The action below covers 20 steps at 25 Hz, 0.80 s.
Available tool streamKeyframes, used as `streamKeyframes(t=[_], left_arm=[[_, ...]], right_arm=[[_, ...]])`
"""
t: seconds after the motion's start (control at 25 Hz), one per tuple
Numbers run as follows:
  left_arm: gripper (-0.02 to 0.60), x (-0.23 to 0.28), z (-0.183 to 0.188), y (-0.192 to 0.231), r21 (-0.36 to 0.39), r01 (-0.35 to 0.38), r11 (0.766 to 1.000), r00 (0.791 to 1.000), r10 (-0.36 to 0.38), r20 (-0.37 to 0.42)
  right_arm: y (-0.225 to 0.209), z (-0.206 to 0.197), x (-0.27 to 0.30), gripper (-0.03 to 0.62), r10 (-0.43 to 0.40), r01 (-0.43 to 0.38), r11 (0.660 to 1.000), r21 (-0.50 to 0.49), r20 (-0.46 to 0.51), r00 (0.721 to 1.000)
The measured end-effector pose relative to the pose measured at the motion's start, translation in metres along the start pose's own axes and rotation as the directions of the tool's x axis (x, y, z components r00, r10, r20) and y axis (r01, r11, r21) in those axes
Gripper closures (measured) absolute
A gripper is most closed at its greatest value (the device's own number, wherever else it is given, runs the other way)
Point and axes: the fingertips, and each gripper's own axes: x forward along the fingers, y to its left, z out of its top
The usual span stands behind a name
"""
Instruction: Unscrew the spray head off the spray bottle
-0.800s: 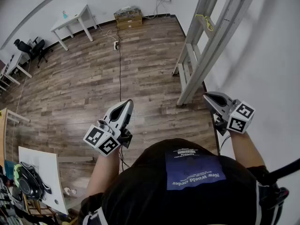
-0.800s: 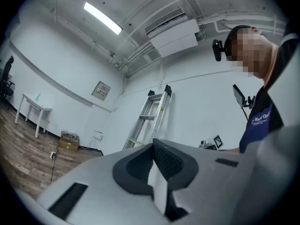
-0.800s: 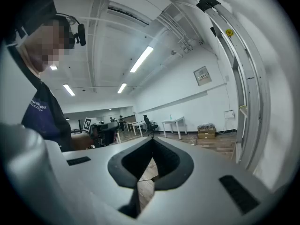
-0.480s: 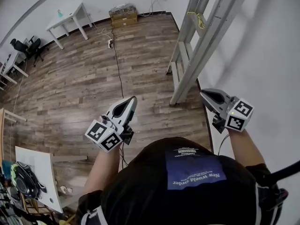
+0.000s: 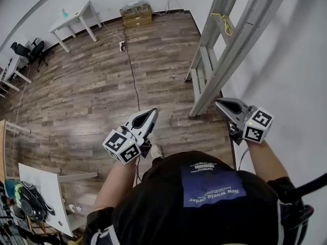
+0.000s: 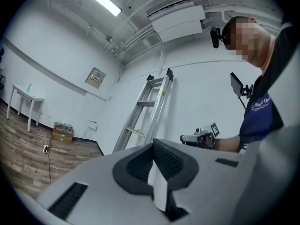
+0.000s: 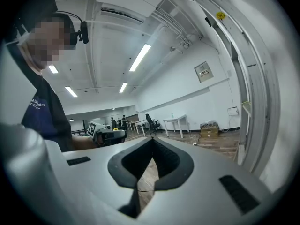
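A small teal bottle (image 5: pixel 65 13) stands on a white table (image 5: pixel 82 15) far across the room; I cannot make out its spray head. It also shows tiny in the left gripper view as the bottle (image 6: pixel 29 86). My left gripper (image 5: pixel 153 111) is held level in front of the person's body, jaws shut with nothing between them, as the left gripper view (image 6: pixel 153 144) confirms. My right gripper (image 5: pixel 218 102) hovers near the wall, also shut and empty (image 7: pixel 152 139). Both are far from the bottle.
An aluminium ladder (image 5: pixel 225 45) leans at the white wall on the right. A black cable (image 5: pixel 130 60) runs over the wooden floor to cardboard boxes (image 5: pixel 135 11). An office chair (image 5: pixel 30 52) stands far left. A white board (image 5: pixel 46 185) with dark gear sits at lower left.
My left gripper has moved right, toward the middle of the head view. The right gripper has stayed almost in place. Both remain shut.
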Motion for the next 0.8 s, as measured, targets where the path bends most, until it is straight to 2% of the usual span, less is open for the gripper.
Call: streamKeyframes(t=[0.16,0.4,0.56,0.8], left_arm=[[0.577,-0.022,-0.002,0.081,-0.025,-0.03,0.999,1.0,0.03,-0.002],[0.578,-0.05,0.025,0.204,-0.086,-0.041,0.995,0.999,0.042,0.012],[0.578,-0.074,0.041,0.264,-0.074,-0.053,0.996,0.999,0.054,0.008],[0.577,-0.098,0.054,0.338,-0.084,-0.137,0.987,0.989,0.141,0.046]], right_arm=[[-0.009,-0.001,0.076,0.597,-0.002,0.002,1.0,-0.001,-0.011,1.0],[-0.027,0.026,0.197,0.597,-0.019,0.019,1.0,0.013,0.007,1.0],[-0.031,0.04,0.268,0.597,-0.013,0.013,1.0,0.002,0.007,1.0],[-0.058,0.046,0.352,0.597,0.046,-0.047,0.999,-0.006,-0.028,0.999]])
